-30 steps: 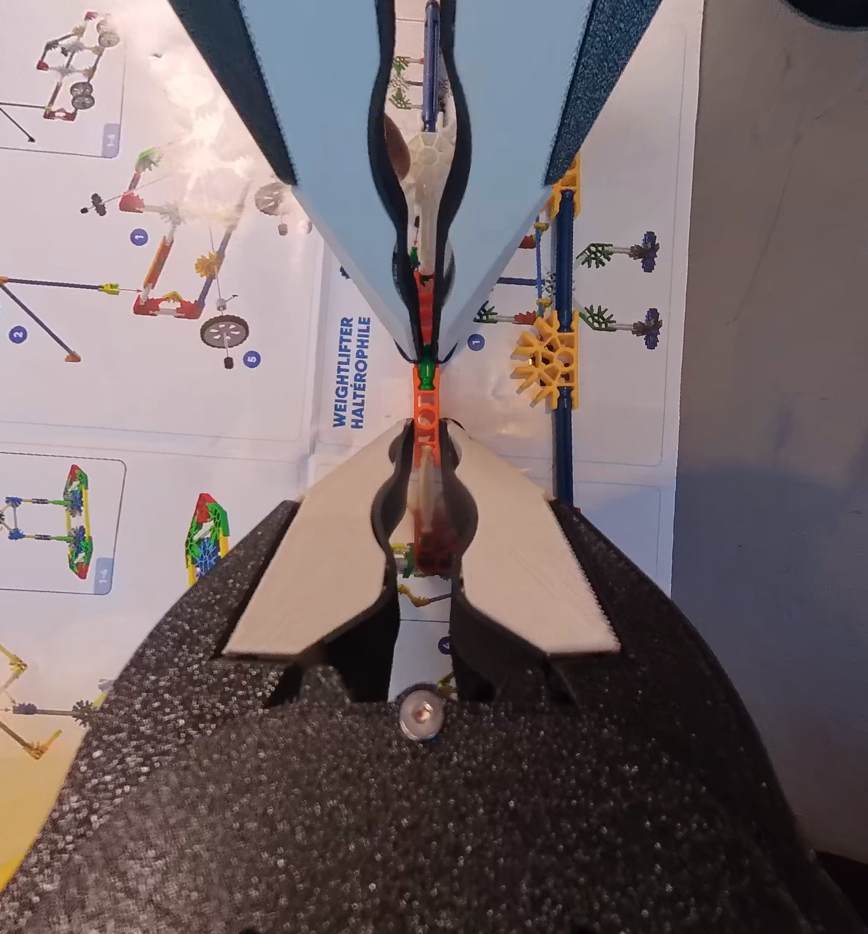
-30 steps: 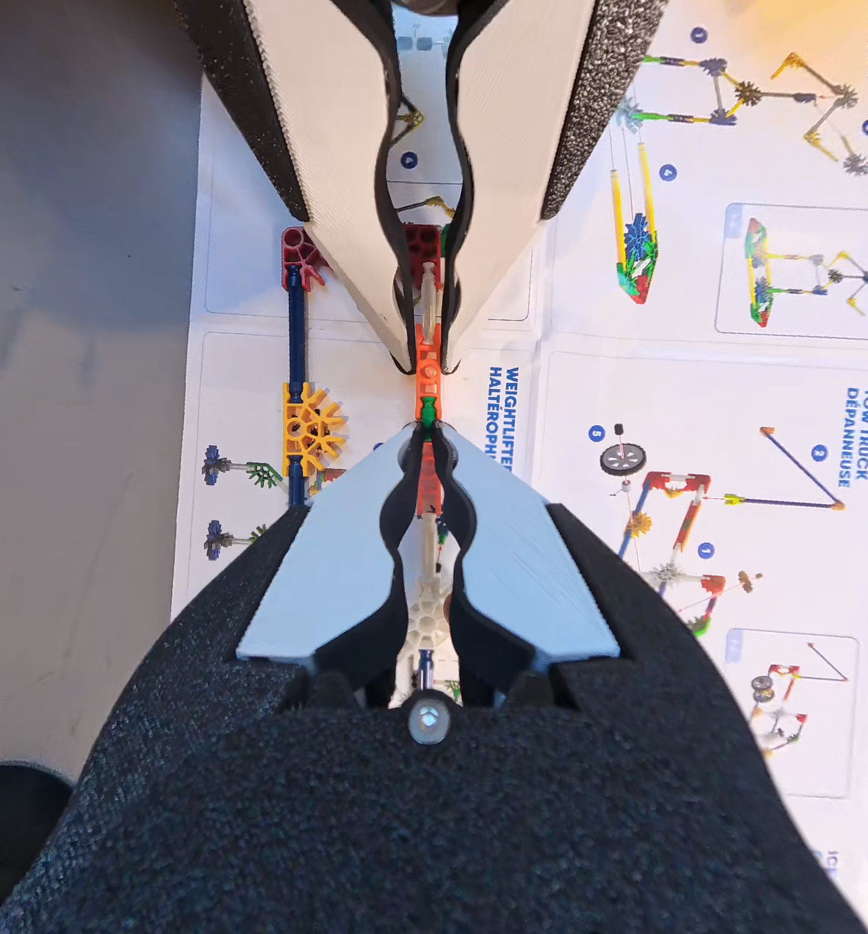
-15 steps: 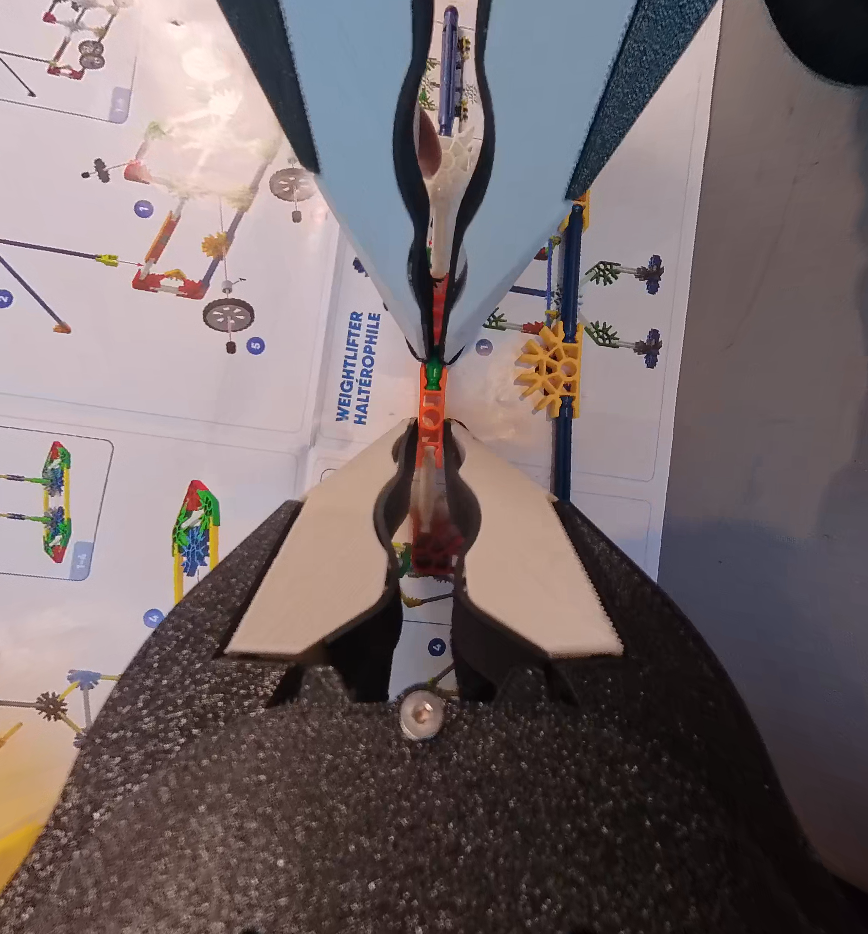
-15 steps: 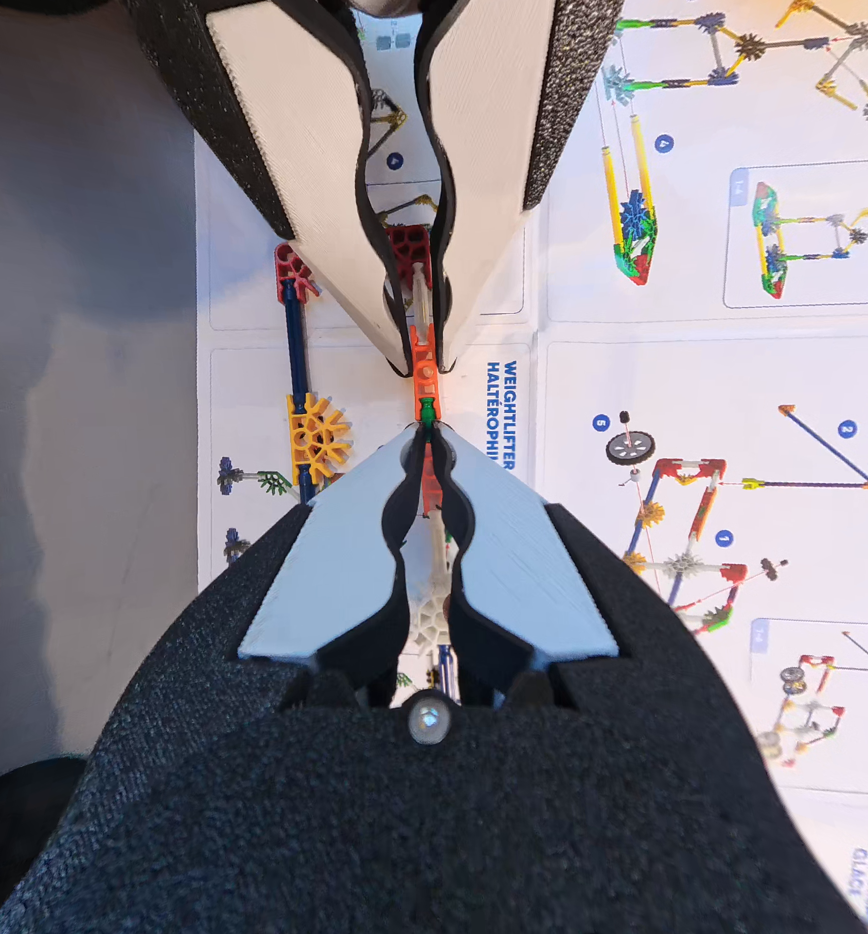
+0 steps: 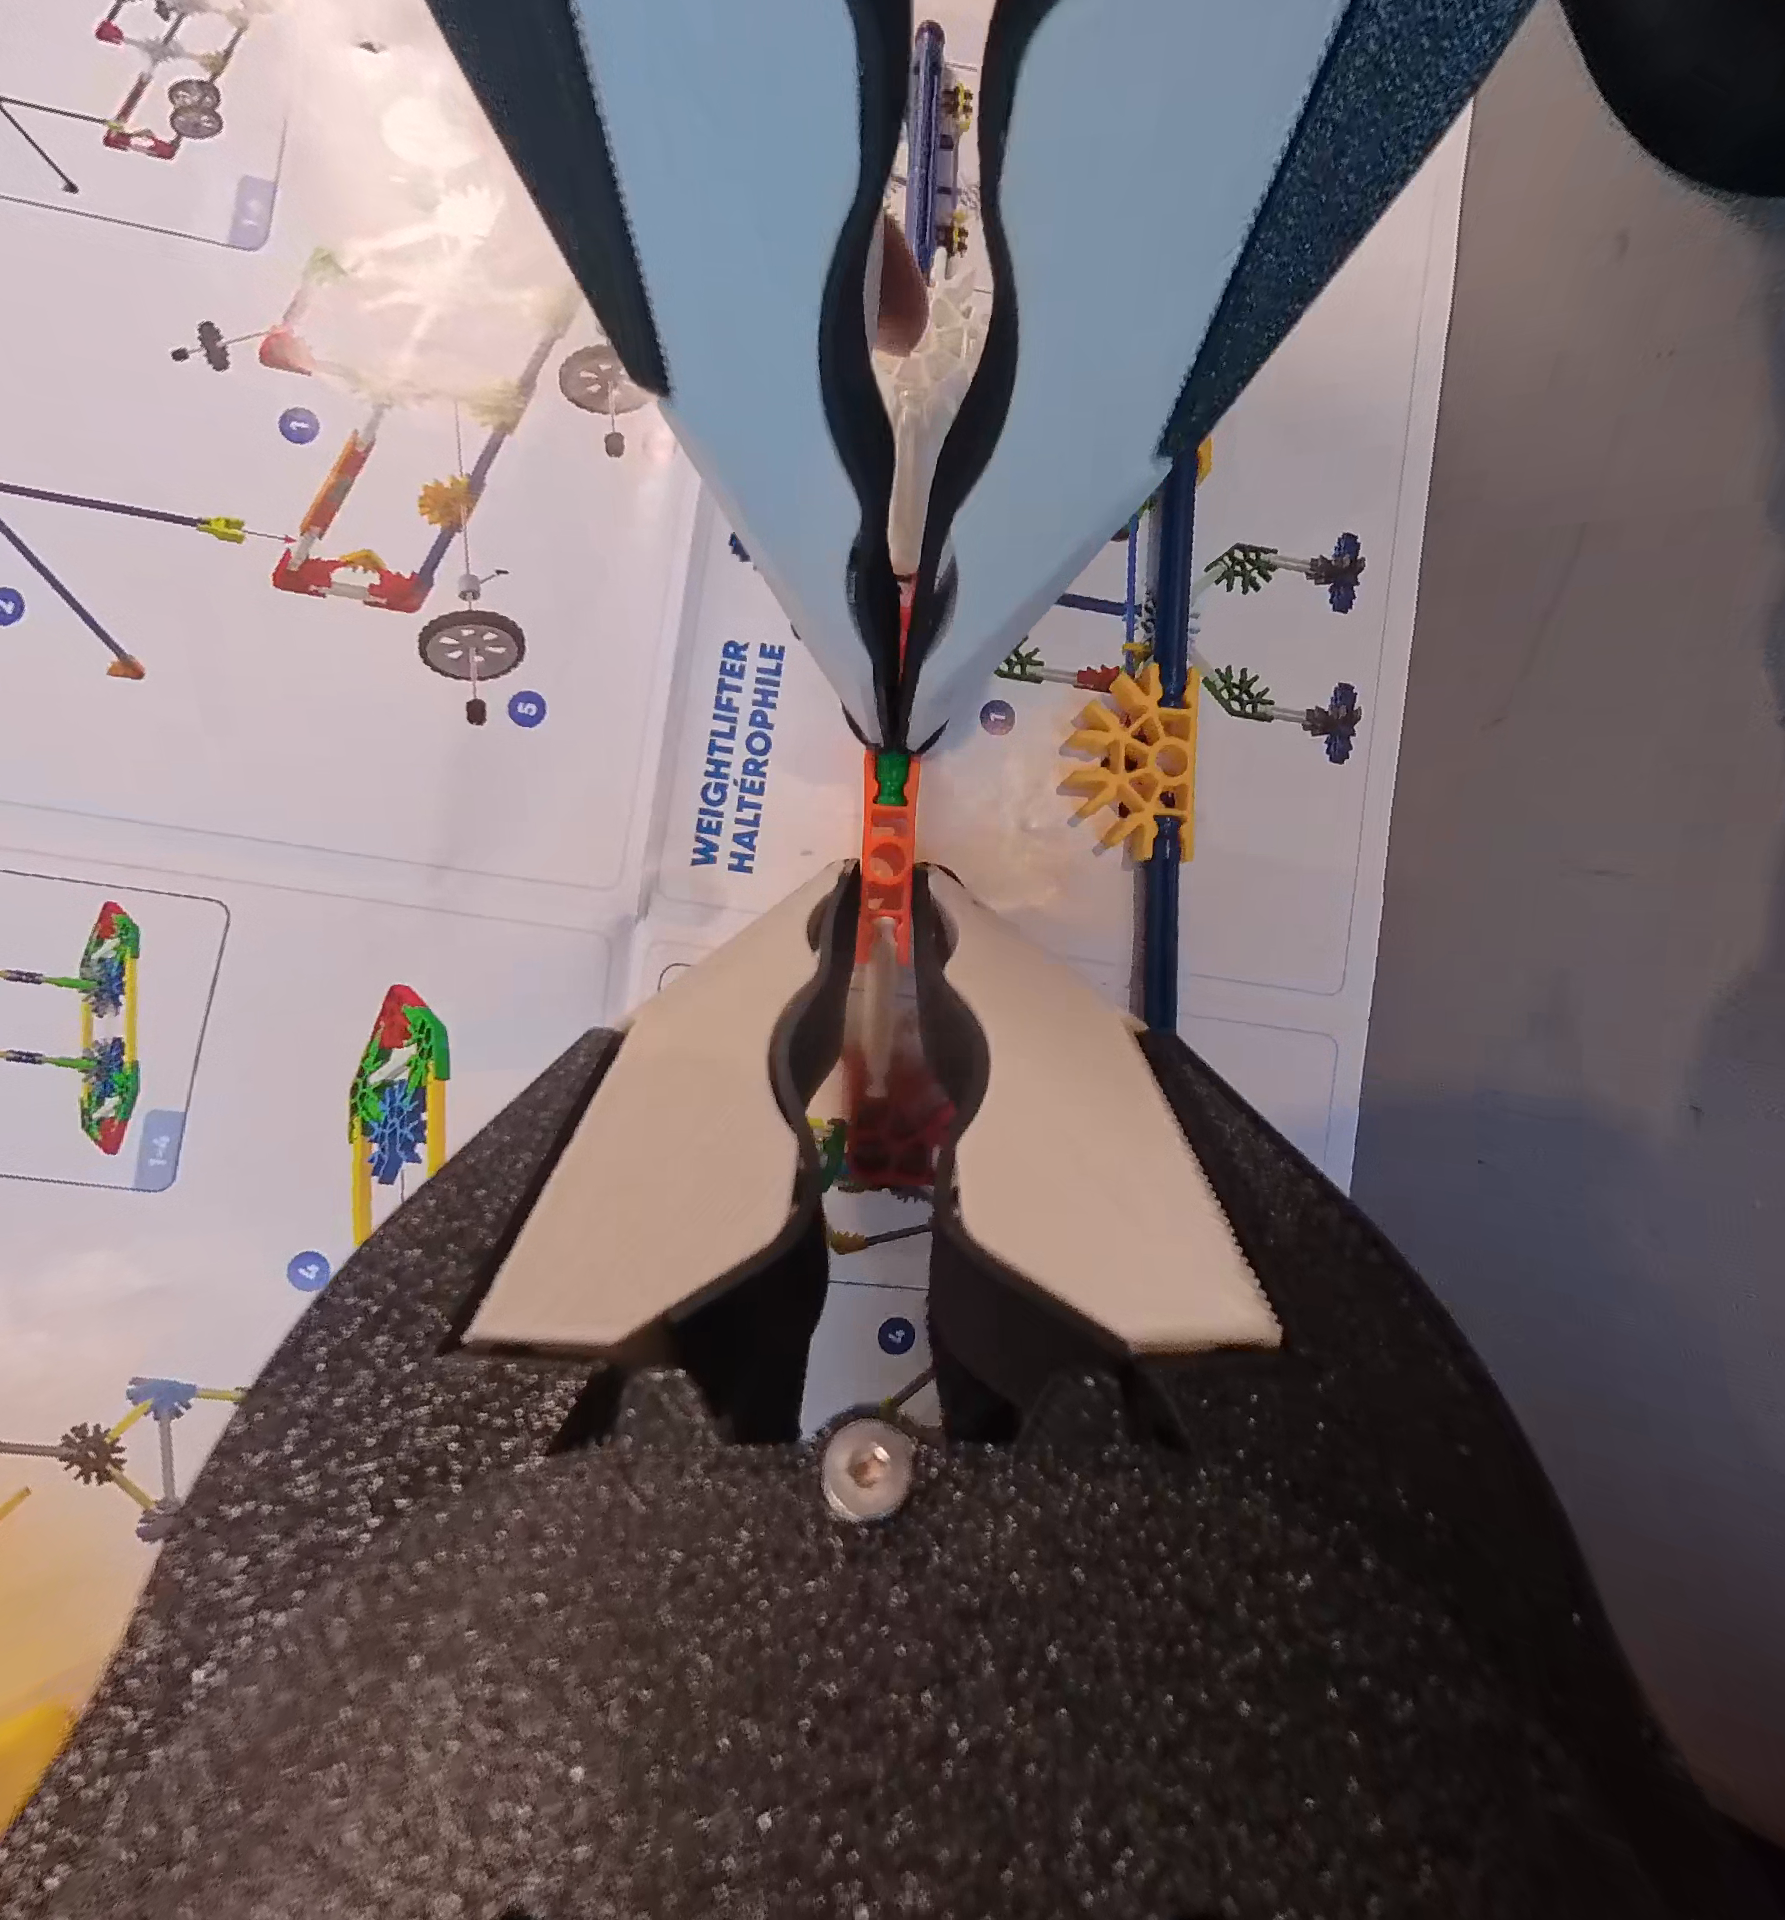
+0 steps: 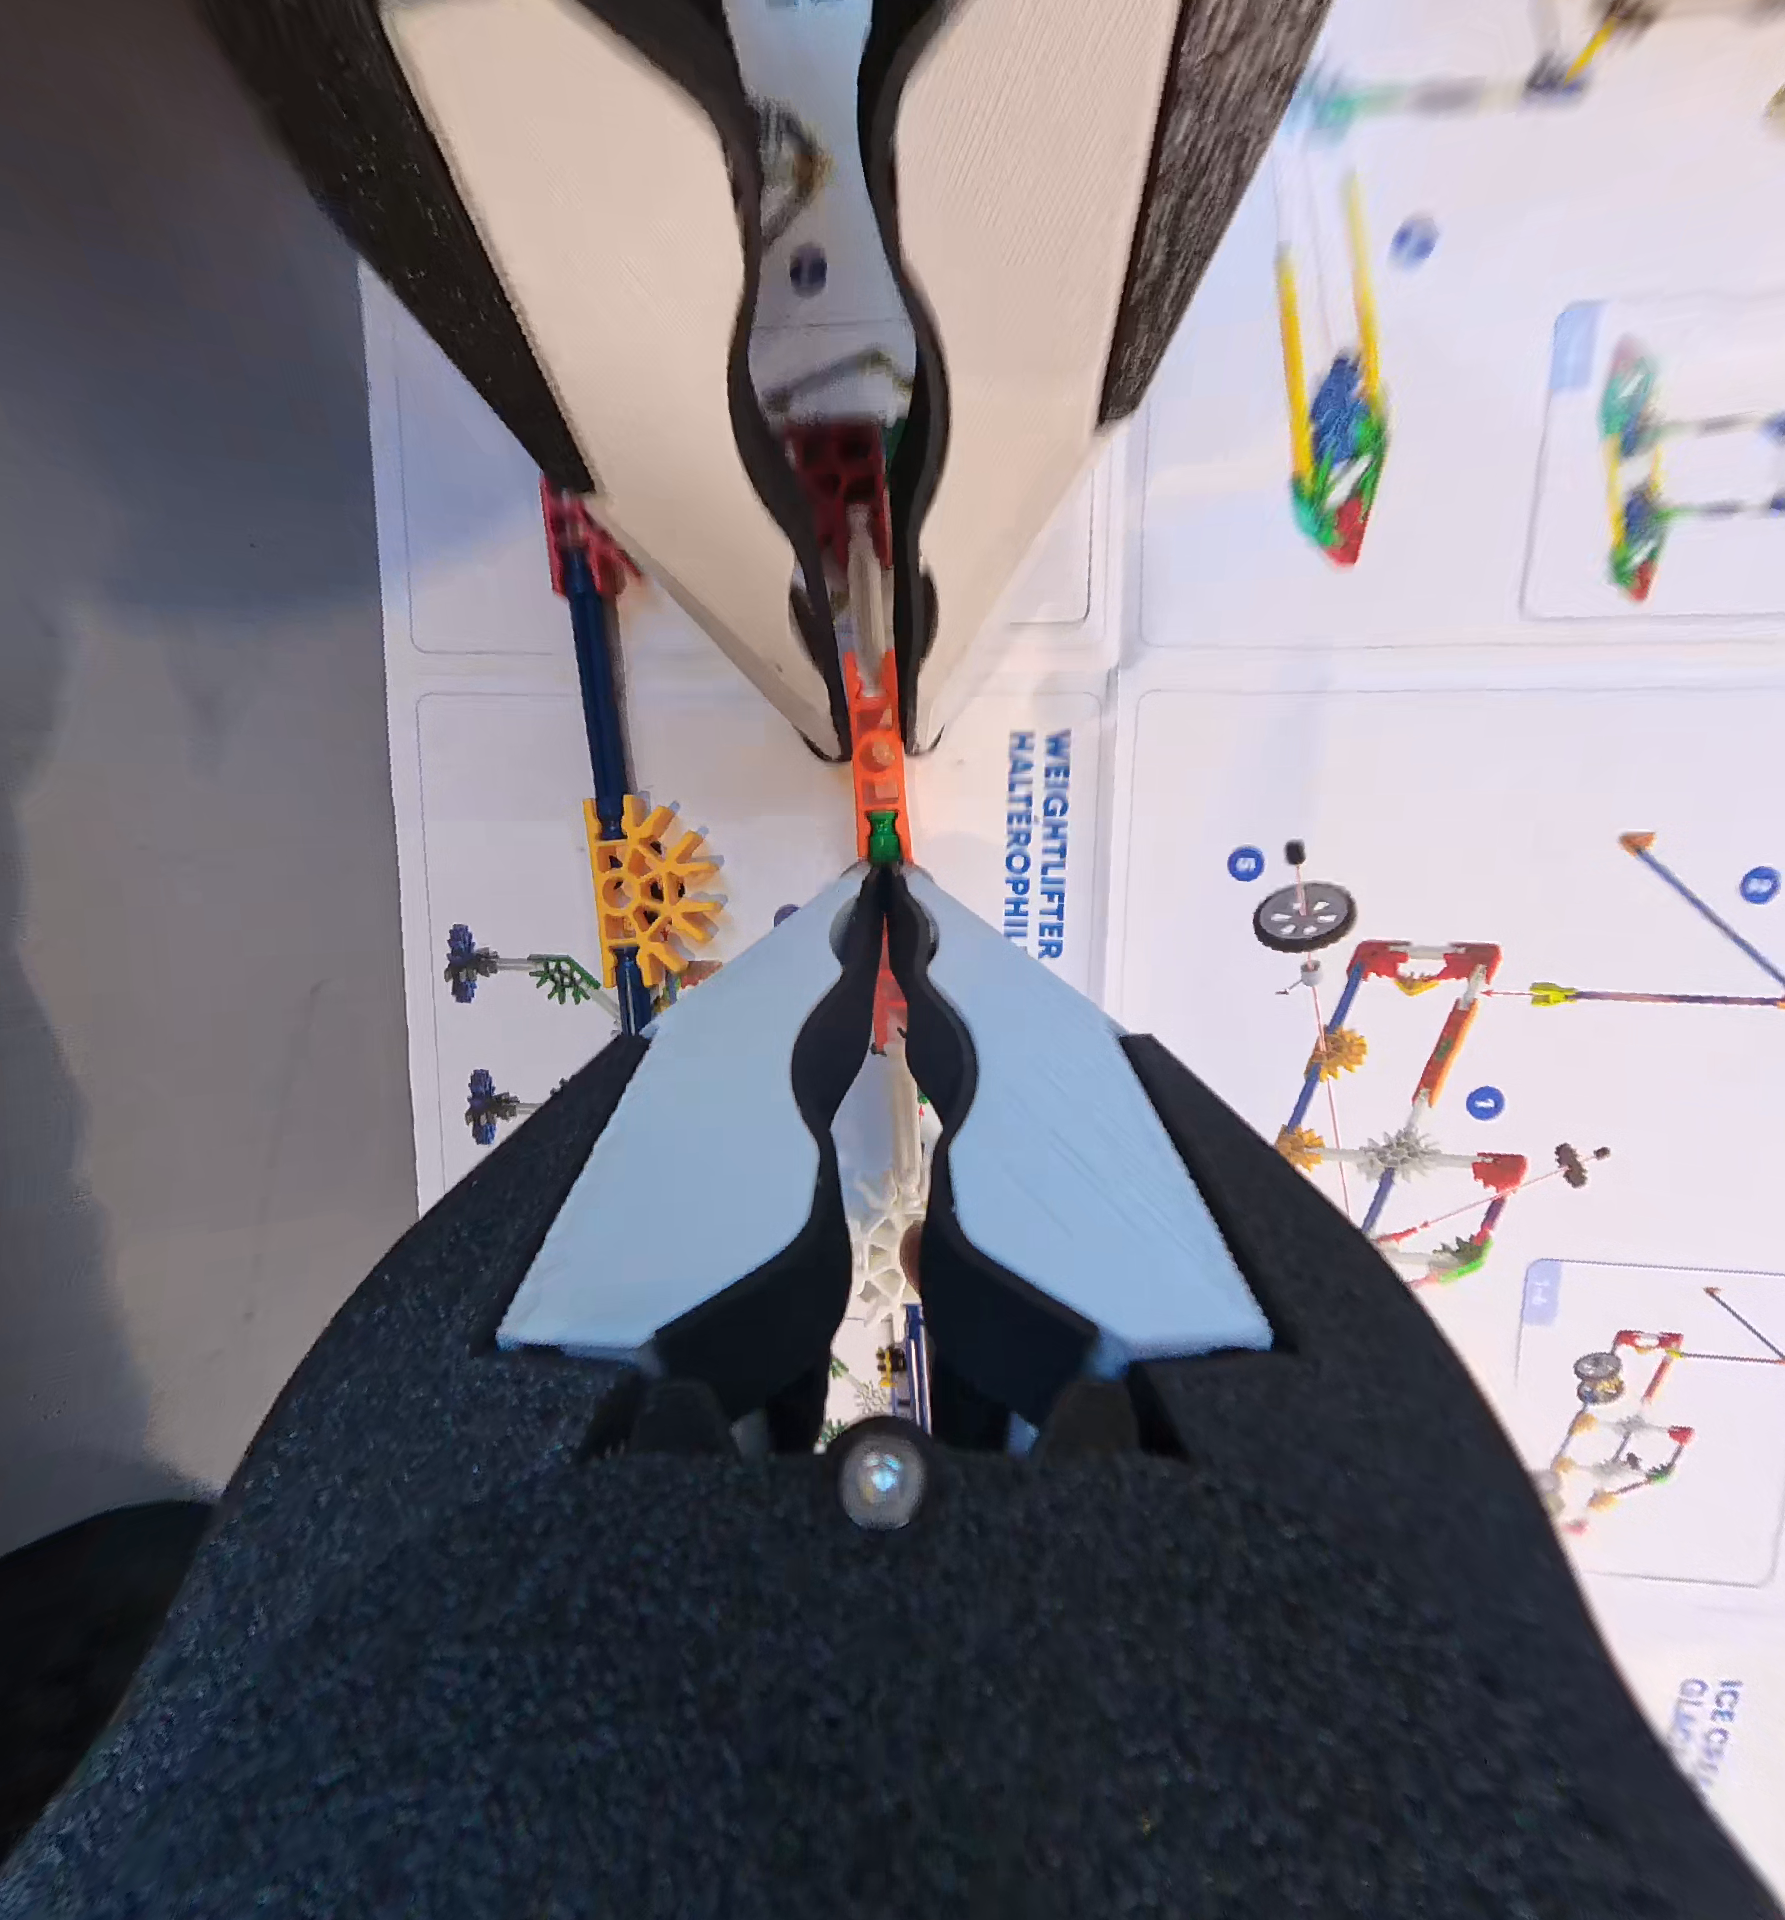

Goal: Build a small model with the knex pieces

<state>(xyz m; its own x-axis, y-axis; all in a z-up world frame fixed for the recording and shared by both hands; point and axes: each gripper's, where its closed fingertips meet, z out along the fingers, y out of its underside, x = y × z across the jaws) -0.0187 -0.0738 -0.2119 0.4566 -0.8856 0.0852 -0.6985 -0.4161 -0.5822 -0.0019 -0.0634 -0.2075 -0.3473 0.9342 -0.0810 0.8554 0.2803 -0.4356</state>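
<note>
Two grippers meet tip to tip over a printed instruction sheet (image 5: 514, 790). My left gripper (image 5: 888, 883), with beige fingers, is shut on an orange connector (image 5: 888, 836) that carries a white rod and a red connector (image 5: 893, 1132) back between its fingers. My right gripper (image 6: 883, 883), with light blue fingers, is shut on a short green rod (image 6: 883, 836) whose end sits in the orange connector (image 6: 875, 764). Behind it, between the fingers, are a white rod and a white snowflake connector (image 6: 883, 1242). The right gripper (image 5: 893, 738) and the left gripper (image 6: 872, 743) each show in the other's view.
A yellow snowflake connector (image 5: 1137, 764) on a long blue rod (image 5: 1163, 935) with a red end piece (image 6: 576, 540) lies on the sheet beside the grippers; the connector also shows in the right wrist view (image 6: 649, 894). Grey tabletop (image 5: 1615, 935) lies beyond the sheet's edge. The tips of both grippers are at nearly the same place.
Both grippers stay shut on the joined pieces. They have shifted and tilted slightly over the sheet, and the right wrist view is now motion-blurred.
</note>
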